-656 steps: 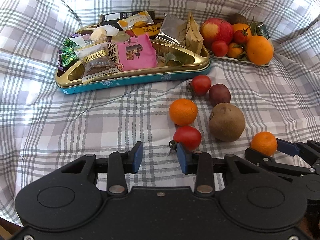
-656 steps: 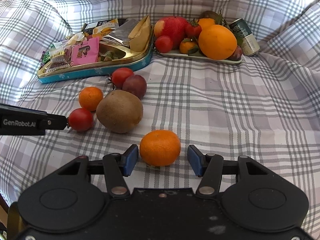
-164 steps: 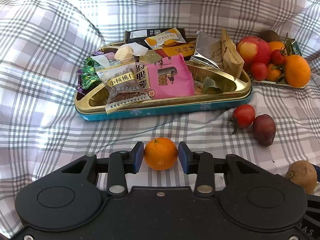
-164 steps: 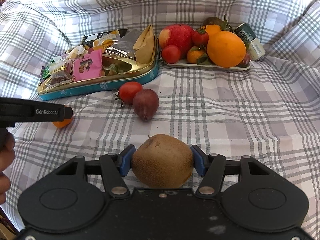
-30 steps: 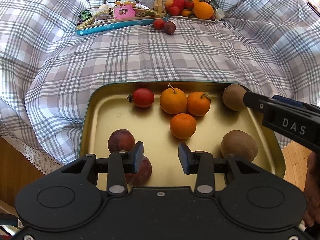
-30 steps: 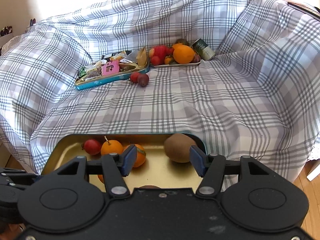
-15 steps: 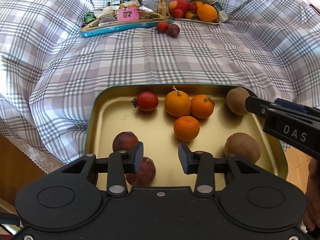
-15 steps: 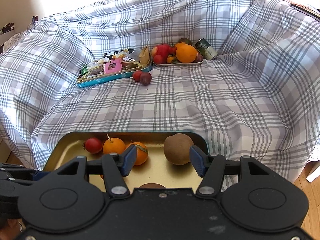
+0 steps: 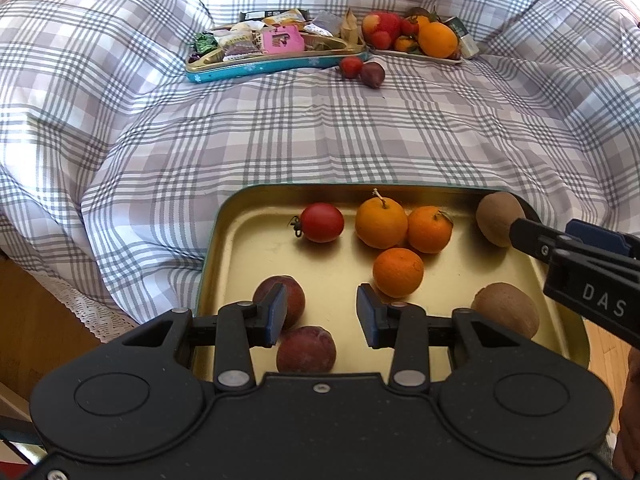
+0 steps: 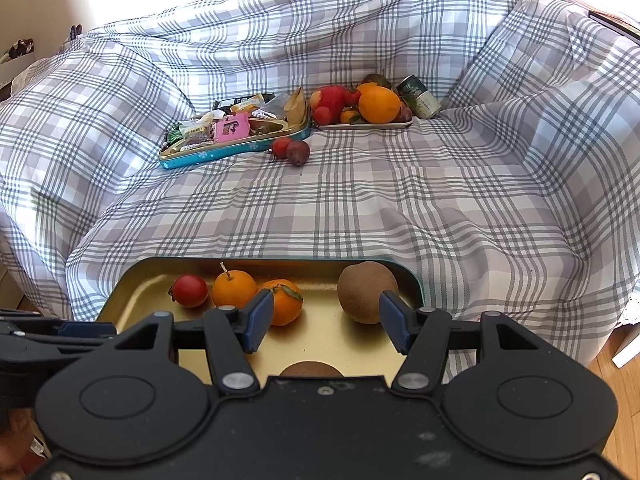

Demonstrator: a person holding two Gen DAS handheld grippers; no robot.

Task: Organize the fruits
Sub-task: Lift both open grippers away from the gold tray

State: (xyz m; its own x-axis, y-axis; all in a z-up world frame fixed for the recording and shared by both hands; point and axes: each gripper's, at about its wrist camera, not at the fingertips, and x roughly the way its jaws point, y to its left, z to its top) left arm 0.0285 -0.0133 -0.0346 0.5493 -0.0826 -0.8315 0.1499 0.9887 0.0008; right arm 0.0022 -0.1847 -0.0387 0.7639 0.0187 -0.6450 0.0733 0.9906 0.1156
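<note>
my left tongs [image 9: 322, 316] and right tongs [image 10: 326, 326] are both apart, holding nothing, over the gold tray [image 9: 240, 248]. the kiwi [image 10: 366, 292] sits in its far right corner.

Left tool [image 9: 321, 314] and right tool [image 10: 326, 326], jaws apart, empty.

Both wrist views angled down, close, sharing gold tray [image 9: 224, 240] [image 10: 120, 300].

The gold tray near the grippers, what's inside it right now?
Gold tray holds a tomato, three oranges, two kiwis and two dark plums; its near edge is hidden by the left gripper.
</note>
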